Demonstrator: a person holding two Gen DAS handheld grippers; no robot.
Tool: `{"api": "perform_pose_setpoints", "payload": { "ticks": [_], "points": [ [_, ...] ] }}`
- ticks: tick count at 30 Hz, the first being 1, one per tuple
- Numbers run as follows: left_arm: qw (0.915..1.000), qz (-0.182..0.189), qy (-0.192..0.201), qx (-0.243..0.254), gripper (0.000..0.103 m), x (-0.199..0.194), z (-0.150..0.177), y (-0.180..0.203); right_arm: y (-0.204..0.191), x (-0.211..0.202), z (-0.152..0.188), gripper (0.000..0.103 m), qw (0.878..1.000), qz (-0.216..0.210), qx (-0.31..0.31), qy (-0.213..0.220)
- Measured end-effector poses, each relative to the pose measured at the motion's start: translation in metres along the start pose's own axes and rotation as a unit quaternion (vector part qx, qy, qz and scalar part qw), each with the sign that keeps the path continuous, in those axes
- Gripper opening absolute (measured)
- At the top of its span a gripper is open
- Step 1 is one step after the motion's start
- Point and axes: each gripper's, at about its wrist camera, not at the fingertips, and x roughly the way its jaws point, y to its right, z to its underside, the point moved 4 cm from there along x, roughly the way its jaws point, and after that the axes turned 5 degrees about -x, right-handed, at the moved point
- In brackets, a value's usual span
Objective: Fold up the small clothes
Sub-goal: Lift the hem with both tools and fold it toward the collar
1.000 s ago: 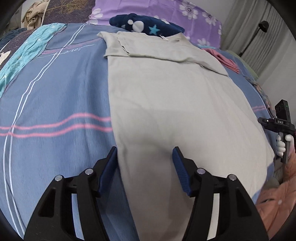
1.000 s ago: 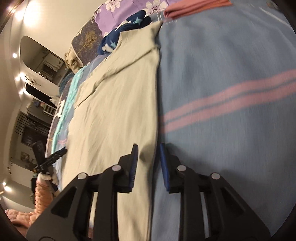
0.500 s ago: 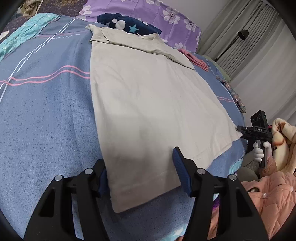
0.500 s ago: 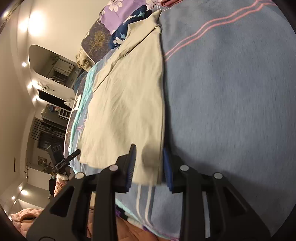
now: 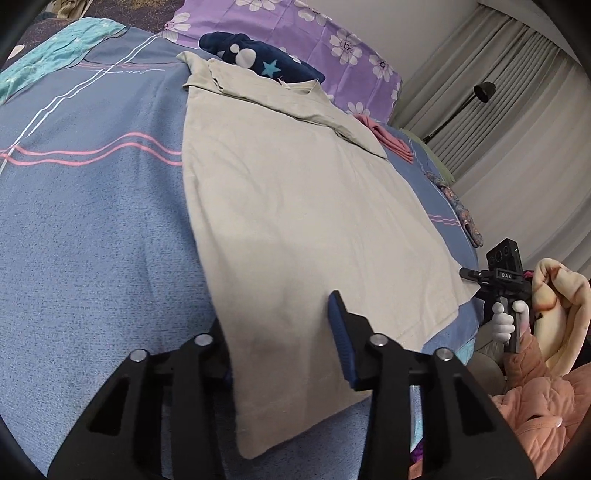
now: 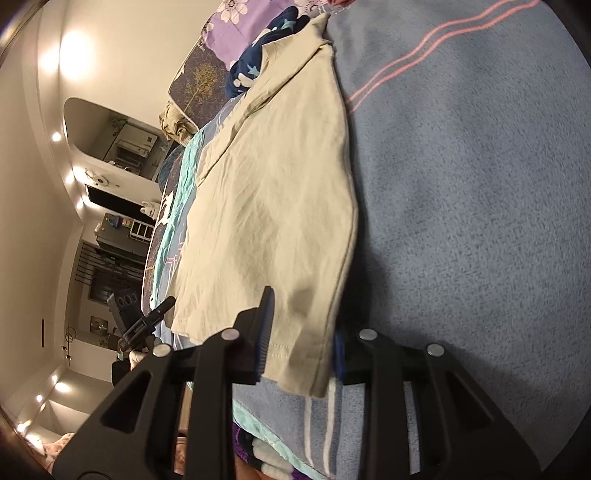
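Shirt [image 5: 303,229], beige, lies flat on bed [image 5: 92,240], collar end toward the head edge by the purple pillow [image 5: 295,33], hem at the foot edge. Sides look already folded in, so it reads as a long narrow panel.

Left gripper [image 5: 280,332] sits at the hem's left corner, jaws wide apart. One finger is tucked under the cloth edge, the other above it. Straddling, no pinch yet. Right gripper [image 6: 301,332] is at the hem's right corner, jaws parted with the cloth corner between them; one blue pad [image 6: 264,328] rests against the top, the other is mostly hidden behind the fabric. Cannot tell for sure whether it grips, but the gap looks too wide for a pinch.

Step, as I judge it: taking hold of both hem corners for the lengthwise fold, hem up to collar. Roughly midway.

Next move calls for both jaws closing on all the layers at the corners, then lifting together and carrying the hem toward the collar, keeping the corners level so the edge lands square.

Navy garment [image 5: 258,62] and pink cloth [image 5: 391,142] lie near the head edge, off the fold path.
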Motion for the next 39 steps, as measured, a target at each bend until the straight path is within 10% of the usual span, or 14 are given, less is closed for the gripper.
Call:
{"api": "perform_pose_setpoints", "payload": {
  "ticks": [2, 10, 19, 28, 39],
  "points": [
    [0.9999, 0.011, 0.000, -0.013, 0.001, 0.003, -0.002, -0.002, 0.003, 0.000, -0.002, 0.007, 1.000, 0.007, 0.017, 0.004],
    [0.9984, 0.044, 0.035, -0.005, 0.001, -0.024, -0.014, 0.035, -0.026, -0.050, -0.008, 0.004, 0.983, -0.124, 0.001, 0.135],
    [0.9823, 0.116, 0.145, 0.026, 0.001, -0.078, -0.007, 0.100, -0.034, -0.103, -0.006, 0.004, 0.971, -0.161, -0.029, 0.174],
    [0.9743, 0.112, 0.195, 0.002, 0.001, -0.123, 0.032, 0.127, -0.087, -0.172, 0.032, 0.004, 0.959, -0.121, -0.155, 0.203],
    [0.9761, 0.073, 0.203, -0.030, 0.001, -0.086, -0.066, 0.105, -0.091, -0.124, -0.085, 0.005, 0.963, -0.082, -0.149, 0.208]
  ]
}}
